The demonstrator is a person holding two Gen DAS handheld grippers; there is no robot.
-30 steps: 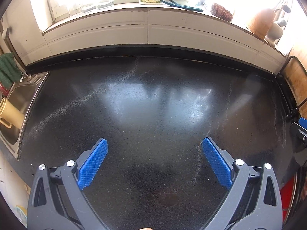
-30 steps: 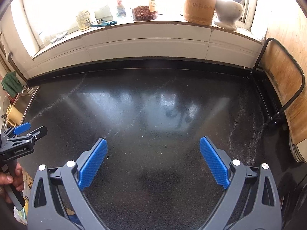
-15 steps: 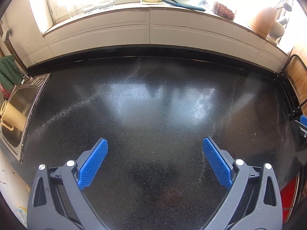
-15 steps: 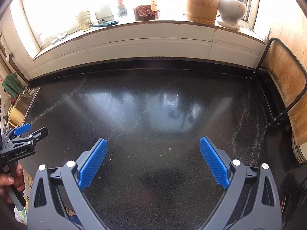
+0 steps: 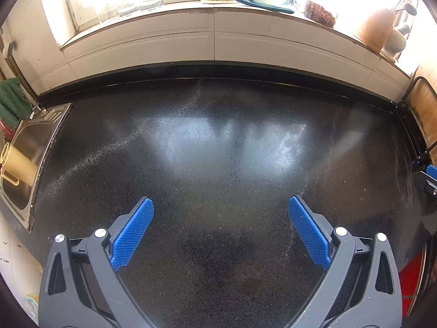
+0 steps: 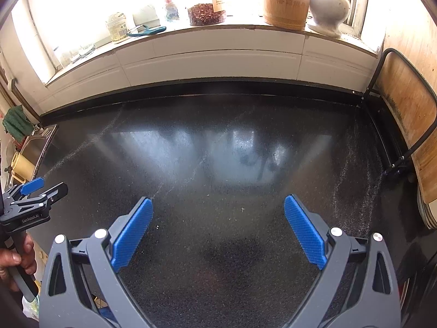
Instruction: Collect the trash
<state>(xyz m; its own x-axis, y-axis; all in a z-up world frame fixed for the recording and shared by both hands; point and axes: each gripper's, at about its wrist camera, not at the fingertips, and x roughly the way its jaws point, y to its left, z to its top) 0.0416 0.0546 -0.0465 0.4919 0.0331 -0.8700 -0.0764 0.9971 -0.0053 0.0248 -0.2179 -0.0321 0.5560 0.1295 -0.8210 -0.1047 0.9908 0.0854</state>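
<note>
My left gripper [image 5: 221, 205] is open and empty above a black speckled counter [image 5: 218, 142]. My right gripper [image 6: 218, 205] is open and empty above the same counter [image 6: 218, 158]. No piece of trash shows on the counter, only a few tiny white crumbs [image 6: 242, 209]. The left gripper also shows at the left edge of the right wrist view [image 6: 41, 188], held in a hand. The tip of the right gripper shows at the right edge of the left wrist view [image 5: 427, 180].
A steel sink [image 5: 24, 147] with a beige mug [image 5: 16, 161] lies at the left. A windowsill holds a jar [image 6: 117, 27], a teal tool [image 6: 147, 30], a bowl of dried bits [image 6: 206, 13], a wooden container [image 6: 286, 0] and a mortar [image 6: 330, 8]. Cutting boards in a rack [image 6: 404, 104] stand right.
Both grippers have stayed open and shifted only slightly; the views have drifted a little. Nothing was picked up or let go.
</note>
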